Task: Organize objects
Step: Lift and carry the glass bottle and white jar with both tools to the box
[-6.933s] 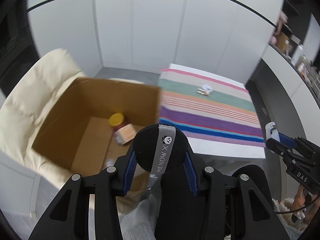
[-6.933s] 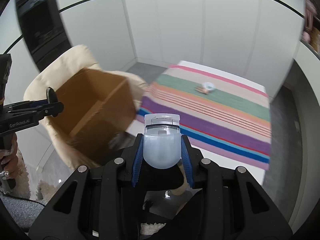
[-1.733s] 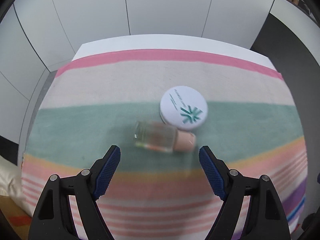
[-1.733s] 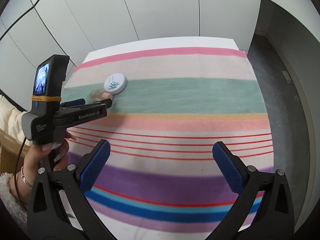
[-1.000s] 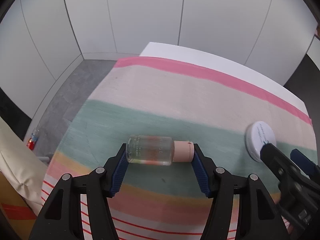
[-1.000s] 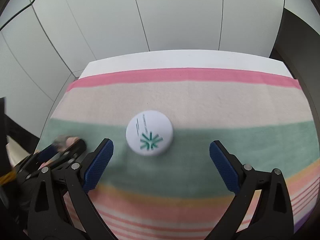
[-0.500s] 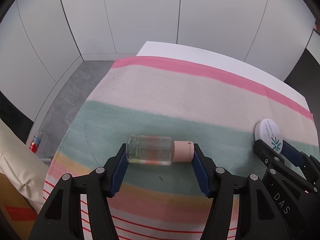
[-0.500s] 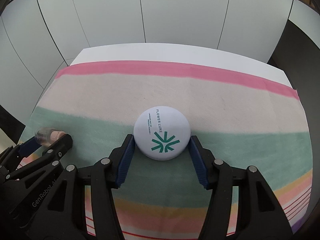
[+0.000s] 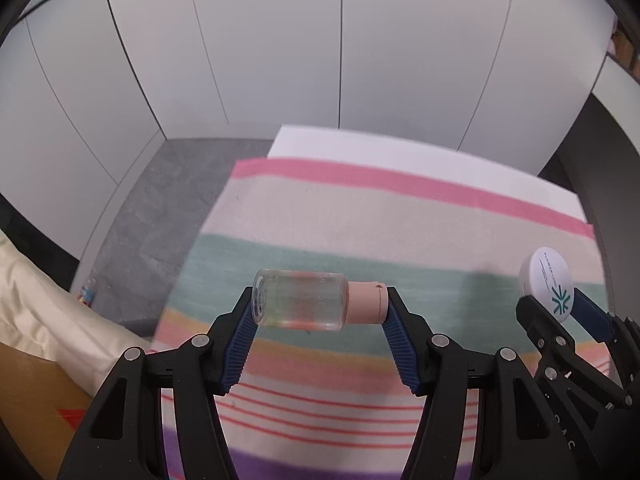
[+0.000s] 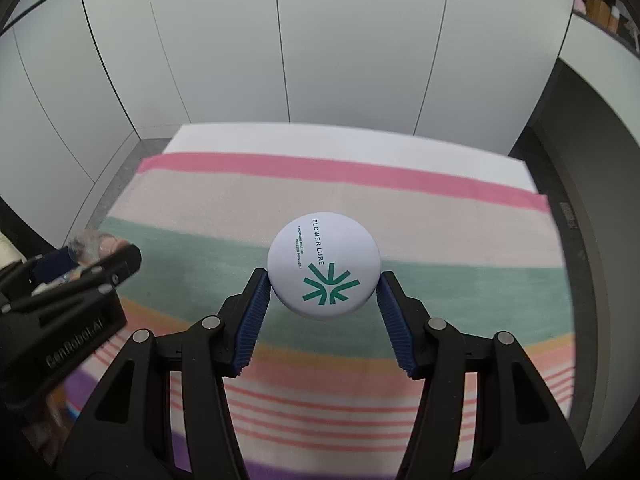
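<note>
I have both items clear of the striped cloth (image 9: 360, 216) that covers the surface. My left gripper (image 9: 320, 312) is clenched end to end on the clear bottle (image 9: 300, 300), one pad on its base and the other on the pink cap (image 9: 366, 302), so the bottle lies crosswise between the pads. My right gripper (image 10: 322, 292) has just been closing, and its pads now press the rim of the white powder compact (image 10: 323, 265) on both sides, lid facing the camera.

The step in hand, as I read it, is carrying both toward the cardboard box (image 9: 36, 404) at the lower left edge of the left wrist view, beside the cream cushion (image 9: 44, 308). To do it well I would keep both grips steady. The bottle is pinched only at its ends and could pivot or slip off the smooth cap, and the compact's rounded rim offers little purchase. I would move the grippers apart enough that they do not knock together, and release low inside the box.
</note>
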{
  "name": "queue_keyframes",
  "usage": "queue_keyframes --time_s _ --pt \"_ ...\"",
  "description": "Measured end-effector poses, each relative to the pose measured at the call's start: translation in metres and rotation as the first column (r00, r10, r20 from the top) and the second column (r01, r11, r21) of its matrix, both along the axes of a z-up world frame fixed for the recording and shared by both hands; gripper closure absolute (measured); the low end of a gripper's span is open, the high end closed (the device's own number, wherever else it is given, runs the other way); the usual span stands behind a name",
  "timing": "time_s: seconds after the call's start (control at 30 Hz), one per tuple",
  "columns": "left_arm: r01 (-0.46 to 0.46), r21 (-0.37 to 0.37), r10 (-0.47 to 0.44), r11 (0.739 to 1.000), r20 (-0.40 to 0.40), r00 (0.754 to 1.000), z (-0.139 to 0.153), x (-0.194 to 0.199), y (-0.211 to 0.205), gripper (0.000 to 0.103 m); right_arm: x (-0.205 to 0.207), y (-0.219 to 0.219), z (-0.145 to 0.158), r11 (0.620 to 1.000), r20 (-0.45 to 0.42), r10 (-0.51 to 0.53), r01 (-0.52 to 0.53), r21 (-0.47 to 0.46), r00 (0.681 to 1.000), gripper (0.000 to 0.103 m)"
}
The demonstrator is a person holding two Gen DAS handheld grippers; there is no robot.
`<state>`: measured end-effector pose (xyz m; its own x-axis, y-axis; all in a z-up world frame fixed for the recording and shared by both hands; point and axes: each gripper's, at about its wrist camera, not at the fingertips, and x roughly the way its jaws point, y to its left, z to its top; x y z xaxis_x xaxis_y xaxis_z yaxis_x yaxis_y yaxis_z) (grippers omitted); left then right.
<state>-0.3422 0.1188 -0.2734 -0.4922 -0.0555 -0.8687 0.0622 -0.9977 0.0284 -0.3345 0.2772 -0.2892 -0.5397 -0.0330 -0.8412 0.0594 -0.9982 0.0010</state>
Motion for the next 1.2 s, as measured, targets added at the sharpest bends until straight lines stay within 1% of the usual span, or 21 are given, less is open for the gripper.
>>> queue_keyframes --time_s 0.17,0.3,0.37,0.47,0.7,0.87,1.03,1.13,1.2 --pt "0.047 -0.032 -0.048 0.998 -0.023 0.999 0.041 0.025 0.007 0.041 0.034 0.012 0.047 1.000 -0.035 0.001 -0.001 0.012 0.999 0.045" --pt "0.082 -0.068 -0.085 0.994 -0.029 0.996 0.066 0.050 0.011 0.041 0.065 0.026 0.078 1.000 -0.042 -0.004 0.004 -0.001 0.999 0.045" --pt "0.088 -0.067 -0.089 0.994 -0.020 0.996 0.073 0.064 0.010 0.041 0.081 0.029 0.088 1.000 -0.042 -0.004 0.005 0.006 0.999 0.045" --pt "0.088 -0.044 -0.088 0.995 0.014 0.996 0.079 0.085 0.007 0.041 0.104 0.034 0.100 1.000 -0.041 -0.005 0.006 0.020 0.999 0.045" --pt "0.104 -0.059 -0.101 0.993 0.043 0.994 0.090 0.140 0.003 0.041 0.157 0.047 0.114 0.999 -0.025 -0.012 0.013 0.029 1.000 0.045" --pt "0.107 -0.078 -0.105 0.991 0.029 0.994 0.105 0.169 -0.002 0.041 0.186 0.054 0.118 1.000 -0.011 -0.012 0.013 0.027 1.000 0.045" --pt "0.094 -0.071 -0.093 0.993 0.011 0.996 0.113 0.178 -0.012 0.041 0.199 0.050 0.126 0.999 -0.012 -0.001 0.001 0.038 1.000 0.045" --pt "0.071 -0.068 -0.071 0.995 0.002 0.997 0.115 0.180 -0.023 0.041 0.200 0.039 0.130 0.999 -0.013 0.014 -0.014 0.045 1.000 0.045" --pt "0.048 -0.052 -0.048 0.997 0.001 0.999 0.117 0.181 -0.034 0.041 0.201 0.031 0.132 0.999 -0.015 0.028 -0.027 0.047 1.000 0.045"
